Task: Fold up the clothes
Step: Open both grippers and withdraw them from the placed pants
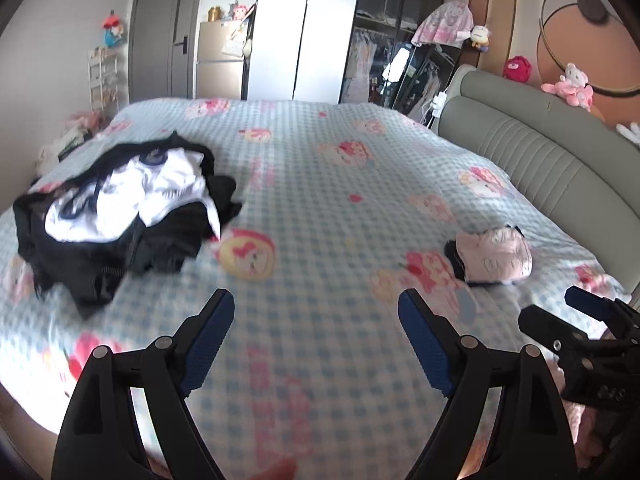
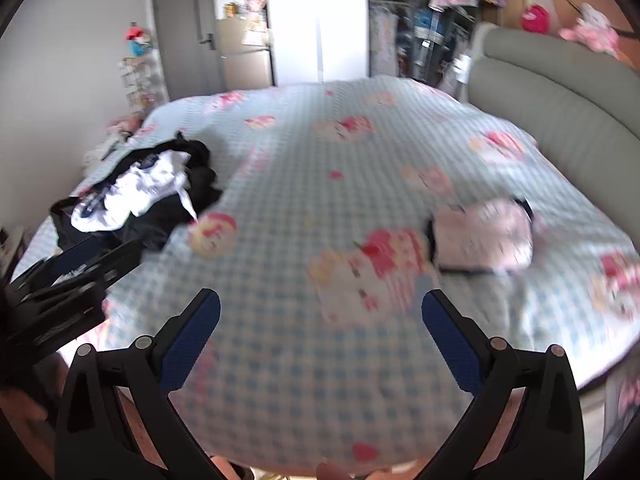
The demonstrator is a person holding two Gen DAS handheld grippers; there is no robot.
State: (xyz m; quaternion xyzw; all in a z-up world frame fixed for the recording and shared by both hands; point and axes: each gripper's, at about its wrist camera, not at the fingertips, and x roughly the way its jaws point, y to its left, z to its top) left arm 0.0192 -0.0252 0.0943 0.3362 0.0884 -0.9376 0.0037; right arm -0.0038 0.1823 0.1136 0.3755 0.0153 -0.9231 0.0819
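Note:
A heap of black and white clothes (image 1: 120, 208) lies on the left of the bed; it also shows in the right wrist view (image 2: 140, 196). A folded pink garment (image 1: 496, 254) lies on the right near the headboard, also in the right wrist view (image 2: 484, 240). My left gripper (image 1: 316, 316) is open and empty above the bedspread. My right gripper (image 2: 320, 316) is open and empty too. Each gripper shows at the edge of the other's view: the right one (image 1: 580, 332) and the left one (image 2: 72, 280).
The bed has a blue checked bedspread (image 1: 320, 184) with pink cartoon prints. A grey padded headboard (image 1: 540, 160) curves along the right. Wardrobes (image 1: 392, 40), a small fridge (image 1: 220, 60) and a grey door (image 1: 164, 32) stand beyond the bed. Plush toys (image 1: 568, 84) sit above the headboard.

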